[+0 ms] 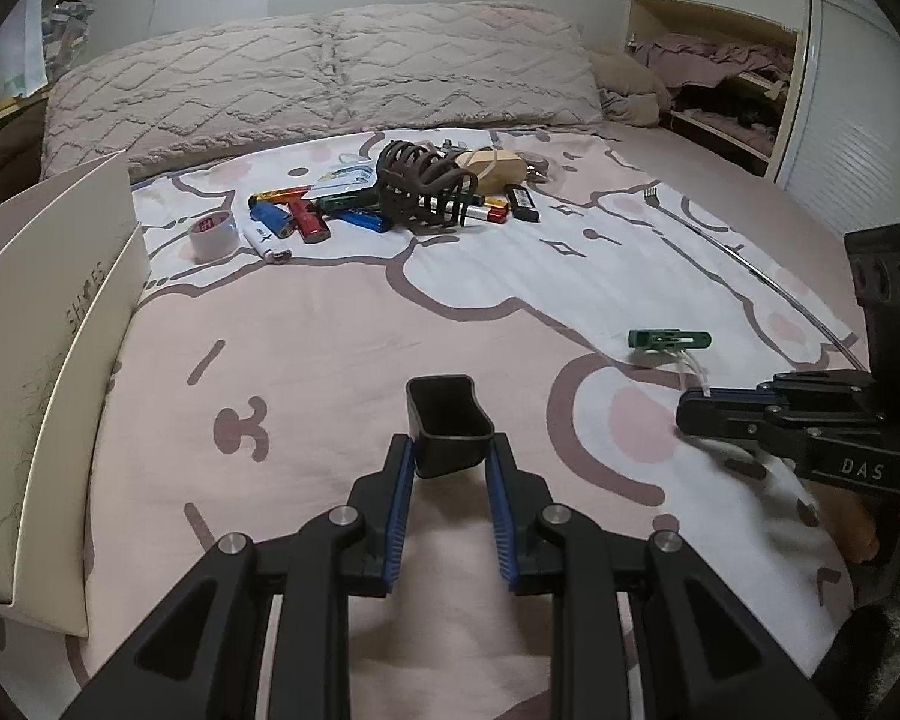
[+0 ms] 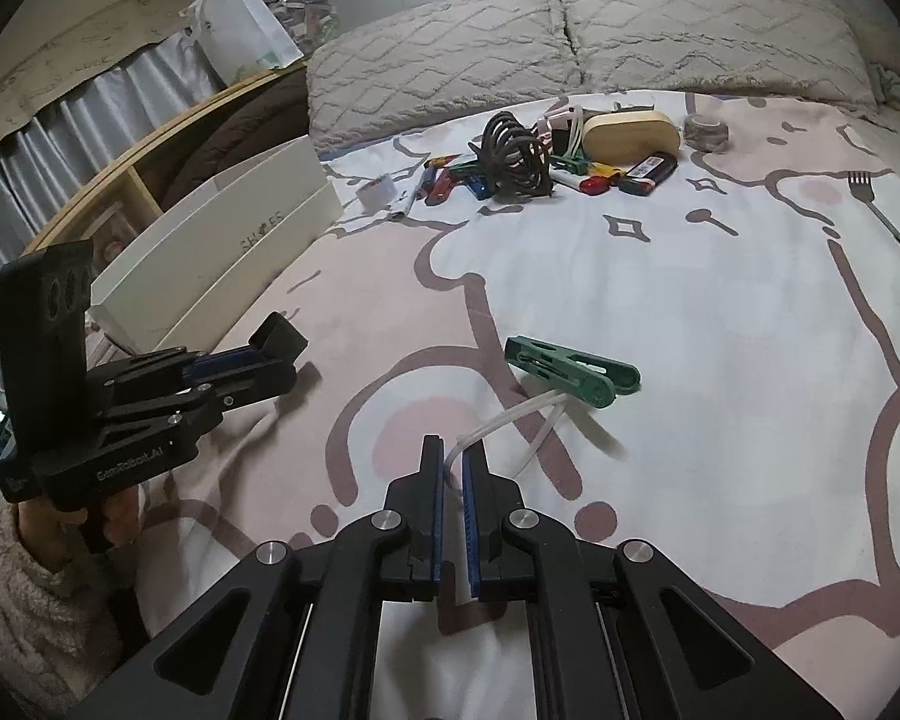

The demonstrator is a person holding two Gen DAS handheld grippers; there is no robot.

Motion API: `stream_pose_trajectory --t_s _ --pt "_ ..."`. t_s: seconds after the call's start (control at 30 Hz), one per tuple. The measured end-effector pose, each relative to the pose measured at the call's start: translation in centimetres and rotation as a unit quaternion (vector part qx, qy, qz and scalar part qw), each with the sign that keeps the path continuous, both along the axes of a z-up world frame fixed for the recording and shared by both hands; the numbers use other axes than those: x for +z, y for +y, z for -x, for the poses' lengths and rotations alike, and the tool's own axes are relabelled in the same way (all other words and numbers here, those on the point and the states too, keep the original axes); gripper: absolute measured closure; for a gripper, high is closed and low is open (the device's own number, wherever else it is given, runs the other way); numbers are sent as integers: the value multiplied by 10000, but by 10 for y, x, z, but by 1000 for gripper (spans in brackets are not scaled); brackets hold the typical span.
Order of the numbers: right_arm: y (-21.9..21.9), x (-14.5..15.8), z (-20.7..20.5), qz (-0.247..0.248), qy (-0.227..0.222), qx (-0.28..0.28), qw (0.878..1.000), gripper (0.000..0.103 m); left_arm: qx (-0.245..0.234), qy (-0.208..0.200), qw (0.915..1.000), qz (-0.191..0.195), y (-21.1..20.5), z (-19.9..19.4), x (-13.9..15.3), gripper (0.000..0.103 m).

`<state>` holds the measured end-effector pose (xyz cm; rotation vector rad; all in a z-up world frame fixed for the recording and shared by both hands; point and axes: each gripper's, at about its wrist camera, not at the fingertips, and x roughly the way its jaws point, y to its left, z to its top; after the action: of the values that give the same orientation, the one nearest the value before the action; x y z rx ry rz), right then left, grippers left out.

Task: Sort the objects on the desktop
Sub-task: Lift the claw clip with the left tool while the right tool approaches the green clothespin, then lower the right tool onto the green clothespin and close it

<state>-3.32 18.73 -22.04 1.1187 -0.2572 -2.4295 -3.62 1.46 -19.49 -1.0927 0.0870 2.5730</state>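
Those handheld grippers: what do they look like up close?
Both are matte black with silver pivot bolts and ribbed blue pads lining the fingers. The right gripper is marked "DAS" in white; the left gripper reads "GenRobot.AI". A fluffy cream sleeve shows at the wrist.

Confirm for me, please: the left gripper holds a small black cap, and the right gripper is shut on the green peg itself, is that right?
Not quite. The left gripper does hold the black cap, but the right gripper is shut on the white cord tied to the green peg, not on the peg itself. The right wrist view shows the peg lying ahead of the fingertips.
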Motion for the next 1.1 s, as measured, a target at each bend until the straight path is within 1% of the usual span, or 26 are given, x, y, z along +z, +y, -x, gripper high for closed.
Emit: stream_pose_trajectory --t_s 0.23,0.43,0.47,0.5,0.53,0.57,0.6,0.8,0.83,0.87,0.93,1.03,1.1 --pt "0 2 -3 -45 53 -20 10000 97 -9 59 10000 -43 -2 0 2 79" --pt "5 6 -5 23 89 -97 9999 97 -94 59 9999 88 5 -1 0 79" --pt "7 7 -6 5 100 -147 9998 92 -104 71 9999 118 6 -2 -1 79" --pt "7 8 -7 -26 112 -205 9997 85 -116 79 9998 136 7 -2 -1 79" --pt "8 9 -8 -85 129 -287 9995 60 -123 82 9998 135 7 -2 -1 79" --pt "9 10 -9 -154 161 -374 9991 31 -127 82 9998 129 7 -2 -1 79" --pt "10 11 -10 -214 207 -422 9987 26 -127 79 9998 120 7 -2 -1 79" --pt "10 15 -11 -340 313 -441 9980 26 -106 33 9999 71 6 -1 -2 78" --pt "11 15 -10 -348 310 -487 9977 26 -98 27 9999 80 7 0 -3 73" --pt "13 15 -9 -350 303 -538 9975 26 -87 28 9999 92 7 0 -3 65" --pt "16 16 -4 -349 269 -652 9969 26 -73 42 9999 111 7 0 -3 58" --pt "20 17 4 -222 202 -709 9970 26 -113 26 9998 166 10 1 -6 58" --pt "17 17 10 -234 176 -762 9967 26 -134 11 9996 264 14 1 -9 58"
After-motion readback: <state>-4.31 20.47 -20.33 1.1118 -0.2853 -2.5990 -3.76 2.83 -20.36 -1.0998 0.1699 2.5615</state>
